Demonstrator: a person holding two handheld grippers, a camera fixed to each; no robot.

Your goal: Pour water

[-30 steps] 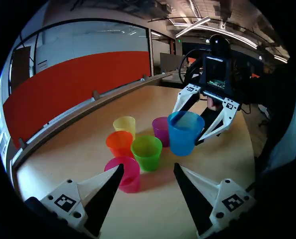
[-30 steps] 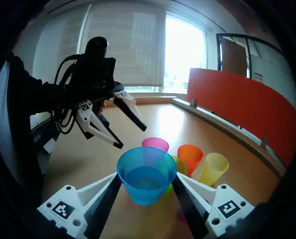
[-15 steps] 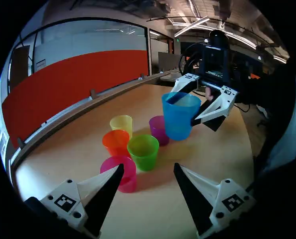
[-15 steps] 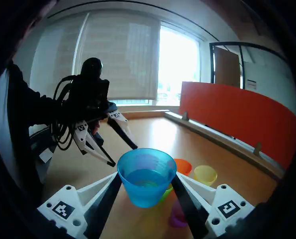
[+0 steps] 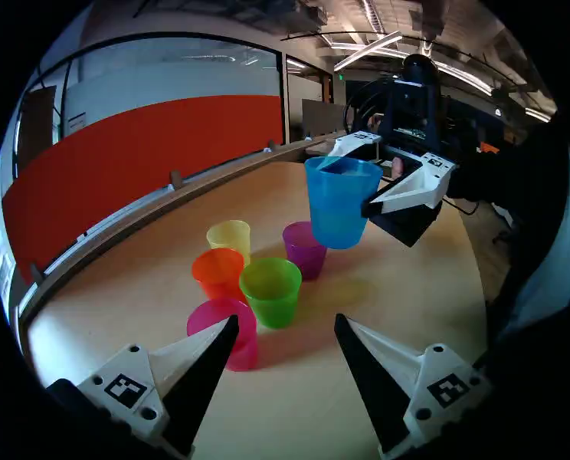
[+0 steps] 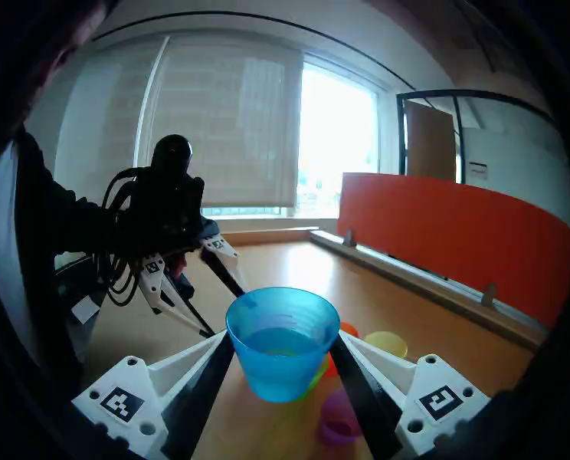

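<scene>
A blue cup [image 6: 283,342] with water in it is held upright in my right gripper [image 6: 282,354], shut on its sides. In the left gripper view the blue cup [image 5: 334,201] hangs above the table, over the purple cup [image 5: 304,250], with the right gripper [image 5: 371,178] around it. On the table stand a green cup [image 5: 270,292], an orange cup [image 5: 218,274], a yellow cup [image 5: 230,239] and a pink cup [image 5: 225,333]. My left gripper [image 5: 285,336] is open, low over the table, near the pink and green cups. The left gripper [image 6: 208,303] also shows farther off, open.
The wooden table [image 5: 407,284] has free room to the right of the cups. A low rail [image 5: 132,222] and an orange partition [image 5: 132,153] run along its far left side. A person's dark sleeve [image 5: 515,184] is behind the right gripper. A bright window [image 6: 331,146] is ahead.
My right gripper has lifted the blue cup higher above the table, now over the purple cup. The left gripper has stayed about where it was, open.
</scene>
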